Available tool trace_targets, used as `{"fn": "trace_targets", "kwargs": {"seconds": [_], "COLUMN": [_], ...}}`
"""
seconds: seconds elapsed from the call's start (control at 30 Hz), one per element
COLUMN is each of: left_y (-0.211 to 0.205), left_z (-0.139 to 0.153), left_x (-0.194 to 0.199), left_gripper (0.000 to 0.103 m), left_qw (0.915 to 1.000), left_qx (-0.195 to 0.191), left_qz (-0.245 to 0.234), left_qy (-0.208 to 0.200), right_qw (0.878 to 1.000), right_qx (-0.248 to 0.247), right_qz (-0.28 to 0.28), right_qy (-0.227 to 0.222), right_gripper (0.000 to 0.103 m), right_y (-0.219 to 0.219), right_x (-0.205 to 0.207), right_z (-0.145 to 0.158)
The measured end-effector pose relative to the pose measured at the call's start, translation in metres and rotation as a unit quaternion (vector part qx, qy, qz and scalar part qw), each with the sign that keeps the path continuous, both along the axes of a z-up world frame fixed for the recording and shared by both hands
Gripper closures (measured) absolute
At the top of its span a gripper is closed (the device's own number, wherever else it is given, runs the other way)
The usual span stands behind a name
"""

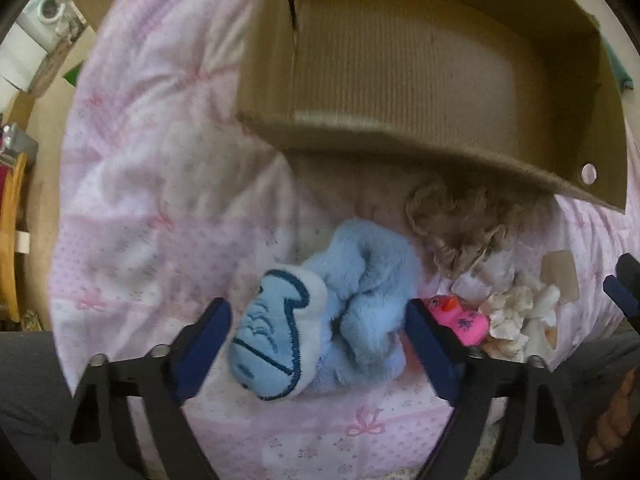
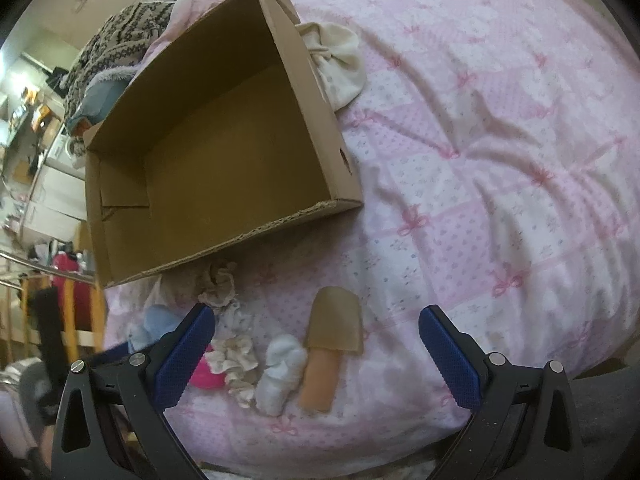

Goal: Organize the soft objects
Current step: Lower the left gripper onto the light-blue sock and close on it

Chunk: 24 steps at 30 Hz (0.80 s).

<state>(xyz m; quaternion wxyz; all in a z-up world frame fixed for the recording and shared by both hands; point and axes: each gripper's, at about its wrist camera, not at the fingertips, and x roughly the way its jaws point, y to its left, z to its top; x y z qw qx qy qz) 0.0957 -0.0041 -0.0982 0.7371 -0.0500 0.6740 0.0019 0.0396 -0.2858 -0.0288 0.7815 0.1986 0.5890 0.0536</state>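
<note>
A light blue plush toy with an embroidered patch lies on the pink bedspread. My left gripper points down over it, open, with the toy between its blue pads. A strip of sheet shows beside the left pad. To the toy's right lie a pink rubber duck, a cream scrunchie and a brown curly scrunchie. The empty cardboard box stands just behind. My right gripper hangs open above a tan sock-like piece, a white sock and the box.
A cream cloth bundle lies against the box's far side. A knitted sweater is heaped behind the box. The bed's edge drops off at the left, with wooden furniture and a washing machine beyond. A person's hand shows at lower right.
</note>
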Motion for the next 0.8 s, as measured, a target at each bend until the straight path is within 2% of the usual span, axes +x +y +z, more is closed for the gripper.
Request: {"fn": "trace_targets", "kwargs": {"seconds": [0.07, 0.2, 0.27, 0.3, 0.4, 0.47, 0.53, 0.67, 0.73, 0.77, 0.8], "left_y": [-0.001, 0.0, 0.001, -0.001, -0.002, -0.001, 0.004, 0.012, 0.02, 0.025, 0.029], "left_z": [-0.005, -0.014, -0.02, -0.021, -0.026, -0.024, -0.017, 0.0, 0.007, 0.009, 0.009], "left_x": [-0.001, -0.002, -0.004, -0.005, -0.009, -0.011, -0.015, -0.022, -0.026, -0.028, -0.029], "left_gripper": [0.023, 0.039, 0.046, 0.055, 0.069, 0.072, 0.073, 0.073, 0.074, 0.074, 0.074], "left_qw": [1.0, 0.9998, 0.9997, 0.9996, 0.9994, 0.9994, 0.9994, 0.9995, 0.9994, 0.9992, 0.999], "left_qx": [-0.002, -0.015, -0.019, -0.023, -0.029, -0.032, -0.031, -0.024, -0.023, -0.022, -0.023], "left_qz": [0.002, 0.004, 0.0, -0.002, -0.009, -0.004, 0.006, 0.018, 0.028, 0.034, 0.039], "left_qy": [0.009, 0.015, 0.013, 0.014, 0.017, 0.016, 0.015, 0.003, -0.003, -0.004, -0.003], "right_qw": [1.0, 0.999, 0.997, 0.996, 0.995, 0.996, 0.996, 0.995, 0.995, 0.995, 0.996], "right_qx": [0.006, 0.041, 0.047, 0.051, 0.06, 0.046, 0.035, 0.016, 0.007, 0.004, 0.002], "right_qz": [-0.002, -0.018, -0.03, -0.035, -0.032, -0.025, -0.014, -0.009, -0.006, -0.005, -0.005], "right_qy": [0.003, 0.029, 0.046, 0.056, 0.075, 0.079, 0.085, 0.097, 0.095, 0.095, 0.094], "right_gripper": [0.0, 0.0, 0.009, 0.017, 0.026, 0.031, 0.043, 0.05, 0.07, 0.071, 0.079], "right_y": [-0.002, -0.011, -0.013, -0.015, -0.014, -0.009, -0.004, 0.002, 0.005, 0.006, 0.006], "right_x": [0.0, 0.005, 0.006, 0.008, 0.012, 0.013, 0.015, 0.018, 0.018, 0.018, 0.017], "right_z": [-0.002, -0.011, -0.019, -0.024, -0.036, -0.039, -0.044, -0.053, -0.054, -0.055, -0.055]}}
